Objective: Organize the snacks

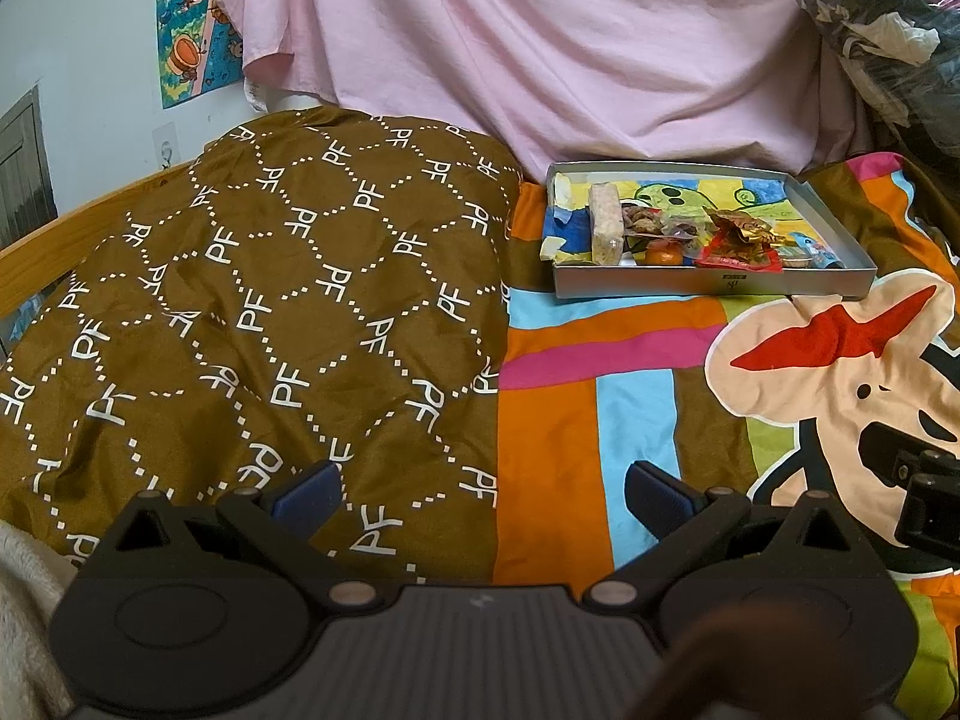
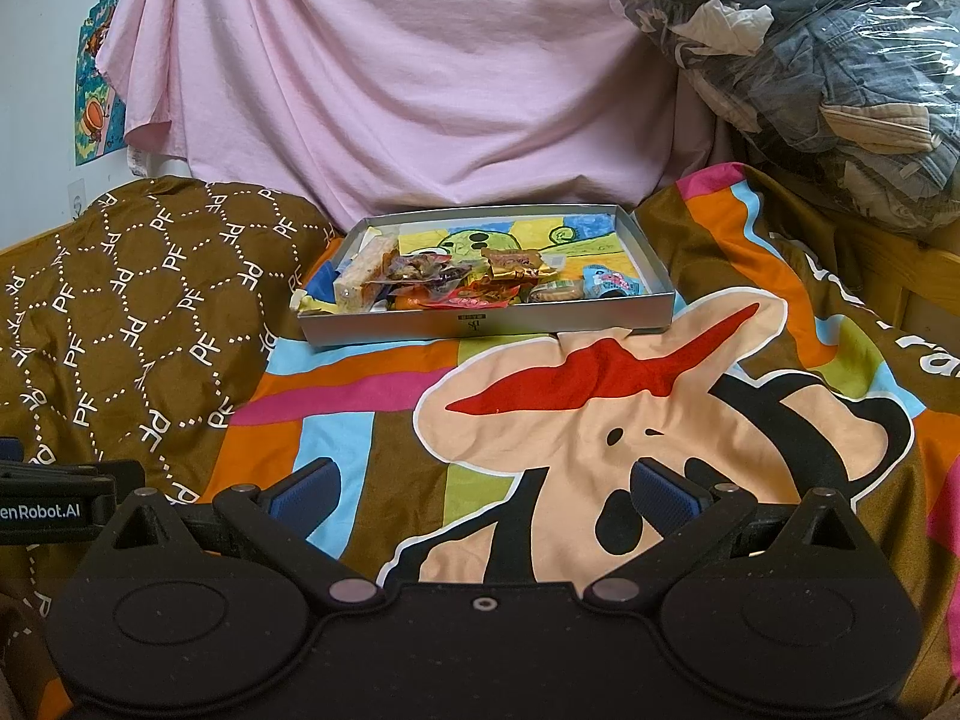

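A shallow grey box (image 2: 480, 324) (image 1: 708, 287) lies on the bed with several snacks heaped along its front half. Among them are a long pale bar (image 2: 363, 276) (image 1: 605, 223), a small orange fruit (image 1: 663, 254), a red packet (image 2: 465, 300) (image 1: 735, 257), a gold wrapper (image 2: 510, 261) and a blue packet (image 2: 609, 282). My left gripper (image 1: 480, 495) hovers open over the bedding, well short of the box and to its left. My right gripper (image 2: 483, 495) is open too, low over the cartoon blanket, in line with the box. Neither holds anything.
A brown patterned pillow (image 1: 258, 312) (image 2: 138, 300) lies left of the box. Pink cloth (image 2: 390, 90) hangs behind it. A clear bag of clothes (image 2: 810, 60) sits at the back right. The colourful cartoon blanket (image 2: 600, 420) covers the bed. A wooden bed frame (image 1: 36, 252) runs along the left.
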The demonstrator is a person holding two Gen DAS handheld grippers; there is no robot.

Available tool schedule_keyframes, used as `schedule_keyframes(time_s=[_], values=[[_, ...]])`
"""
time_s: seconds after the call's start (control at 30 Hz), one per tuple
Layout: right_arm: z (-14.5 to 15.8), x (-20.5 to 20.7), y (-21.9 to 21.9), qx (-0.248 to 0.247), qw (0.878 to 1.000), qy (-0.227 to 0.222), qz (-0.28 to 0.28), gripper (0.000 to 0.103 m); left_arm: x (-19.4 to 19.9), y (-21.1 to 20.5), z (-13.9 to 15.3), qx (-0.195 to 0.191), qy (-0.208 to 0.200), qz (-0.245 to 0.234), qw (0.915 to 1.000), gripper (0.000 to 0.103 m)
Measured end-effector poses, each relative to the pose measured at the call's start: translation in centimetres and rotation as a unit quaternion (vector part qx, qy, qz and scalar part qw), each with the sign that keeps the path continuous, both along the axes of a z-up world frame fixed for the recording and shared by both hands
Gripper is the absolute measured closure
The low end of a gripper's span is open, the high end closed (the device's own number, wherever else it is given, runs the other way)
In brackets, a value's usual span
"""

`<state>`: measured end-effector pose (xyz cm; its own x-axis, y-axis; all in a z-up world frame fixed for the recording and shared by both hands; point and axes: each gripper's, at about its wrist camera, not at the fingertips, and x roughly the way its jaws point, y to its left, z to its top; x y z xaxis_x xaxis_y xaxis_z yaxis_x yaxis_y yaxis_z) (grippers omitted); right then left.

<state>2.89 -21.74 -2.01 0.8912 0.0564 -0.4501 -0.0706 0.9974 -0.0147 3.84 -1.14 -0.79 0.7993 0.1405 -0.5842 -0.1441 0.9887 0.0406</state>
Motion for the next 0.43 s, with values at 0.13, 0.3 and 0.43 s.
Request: schedule_keyframes(time_s=[0.13,0.3,0.43], values=[[0.01,0.00,0.01,0.000,1.000,0.000,0.000,0.001,0.01,0.00,-0.02,0.000,0.001,0.000,1.0000,0.001],[0.03,0.02,0.02,0.000,1.000,0.000,0.000,0.001,0.07,0.15,-0.19,-0.001,0.007,0.001,1.0000,0.001],[0.03,0.01,0.04,0.000,1.000,0.001,0.000,0.001,0.15,0.18,-0.24,-0.002,0.010,0.003,0.9999,0.001]])
